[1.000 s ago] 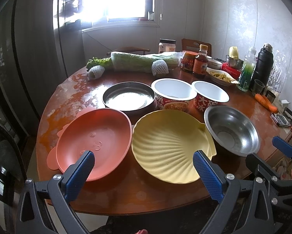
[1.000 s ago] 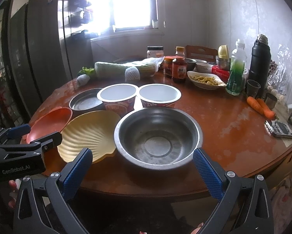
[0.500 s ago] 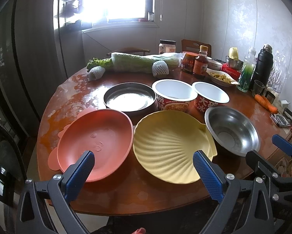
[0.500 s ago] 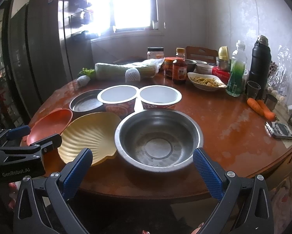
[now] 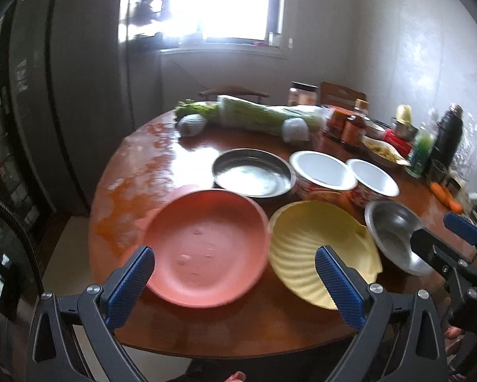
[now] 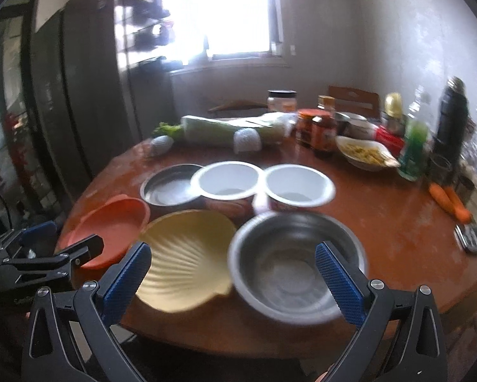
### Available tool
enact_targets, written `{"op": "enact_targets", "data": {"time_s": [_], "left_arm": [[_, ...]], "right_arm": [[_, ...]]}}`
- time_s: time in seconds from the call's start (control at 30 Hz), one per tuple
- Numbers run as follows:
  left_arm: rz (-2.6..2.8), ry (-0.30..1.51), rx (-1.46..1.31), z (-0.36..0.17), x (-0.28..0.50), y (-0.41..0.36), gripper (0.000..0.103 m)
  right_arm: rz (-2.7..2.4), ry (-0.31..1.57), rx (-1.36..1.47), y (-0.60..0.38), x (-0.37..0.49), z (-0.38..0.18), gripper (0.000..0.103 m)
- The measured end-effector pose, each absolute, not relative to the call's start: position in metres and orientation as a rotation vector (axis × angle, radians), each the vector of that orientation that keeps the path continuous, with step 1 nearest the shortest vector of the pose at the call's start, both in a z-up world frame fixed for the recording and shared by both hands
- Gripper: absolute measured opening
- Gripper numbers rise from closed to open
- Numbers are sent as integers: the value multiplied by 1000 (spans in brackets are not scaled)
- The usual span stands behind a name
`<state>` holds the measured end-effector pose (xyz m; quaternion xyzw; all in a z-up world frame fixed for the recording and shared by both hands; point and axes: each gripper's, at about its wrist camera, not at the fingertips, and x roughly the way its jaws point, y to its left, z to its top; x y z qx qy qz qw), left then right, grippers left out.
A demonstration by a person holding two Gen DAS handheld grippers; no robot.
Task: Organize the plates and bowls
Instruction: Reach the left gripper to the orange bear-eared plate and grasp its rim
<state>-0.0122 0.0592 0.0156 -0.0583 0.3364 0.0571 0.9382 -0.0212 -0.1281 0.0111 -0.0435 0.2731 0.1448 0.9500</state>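
Observation:
A salmon-pink plate lies at the near left of the round wooden table, with a yellow shell-shaped dish to its right. Right of that sits a steel bowl. Behind them stand a flat steel dish and two white paper bowls. My left gripper hovers open over the near table edge, its fingers framing the pink plate and the shell dish. My right gripper is open too, above the near edge in front of the steel bowl and shell dish.
At the back of the table lie a wrapped cabbage, sauce jars, a dish of food, a green bottle and a black flask. Carrots and a small device rest at the right. A dark fridge stands at the left.
Both grippers have shifted left and risen a little, so the dishes now sit farther right in each view. The frames are blurred by the motion. No dish has moved.

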Motion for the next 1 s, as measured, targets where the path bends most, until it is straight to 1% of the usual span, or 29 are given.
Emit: {"op": "enact_targets", "data": {"time_s": [0.2, 0.4, 0.6, 0.8, 0.87, 1.0], "left_arm": [[166, 720, -157, 9, -11, 93, 102], [193, 780, -188, -5, -11, 120, 102], [209, 827, -229, -22, -10, 141, 102], [197, 849, -241, -32, -9, 146, 102], [196, 854, -245, -34, -8, 146, 102], [201, 864, -259, -39, -6, 148, 102]], "right_arm": [[419, 581, -142, -81, -4, 17, 103], [490, 625, -201, -35, 21, 11, 103], [544, 705, -208, -6, 51, -1, 103], [559, 741, -244, 14, 66, -18, 103], [564, 739, -250, 18, 70, -23, 101], [558, 726, -263, 23, 74, -30, 93]]}}
